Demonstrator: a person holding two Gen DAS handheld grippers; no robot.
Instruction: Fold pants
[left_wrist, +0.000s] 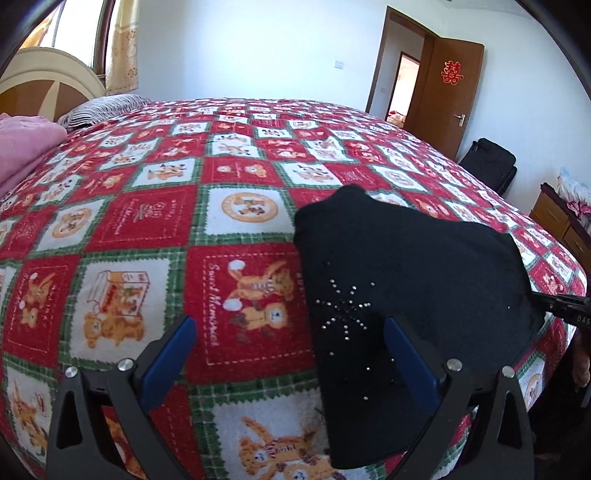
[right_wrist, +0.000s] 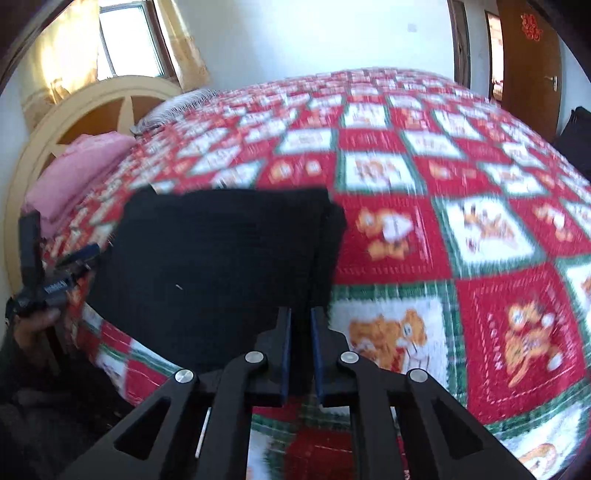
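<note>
Left wrist view looks down along your left gripper (left_wrist: 290, 334), whose two blue-padded fingers (left_wrist: 173, 350) stand wide apart with nothing pinched between them. Below them lies a bedspread (left_wrist: 147, 221) checked in red and white squares with green borders and cartoon bears. The black pants (left_wrist: 406, 266), folded into a compact dark shape, rest on the bedspread near the bed's near edge. One finger sits over the bare bedspread, the other over the pants' near side, beside a starburst of small rhinestones (left_wrist: 345, 308) on the cloth. At the right edge of this view, the tip of your right gripper (left_wrist: 565, 306) meets the far side of the pants.

From the right wrist view, your right gripper (right_wrist: 300, 325) has its fingers drawn almost together, and a fold of the black pants (right_wrist: 207, 266) runs into the narrow gap between the blue pads, so it is clamped on the cloth. This picture is smeared by motion. The pants spread away to the left of the fingers, a doubled edge standing along their right side. Your left gripper (right_wrist: 79, 258) shows small at the left edge, open, near the pants' other side.

Further off, a pink blanket (right_wrist: 77, 173) lies by a cream headboard (right_wrist: 92, 99), and a brown door (left_wrist: 448, 96) stands open.
</note>
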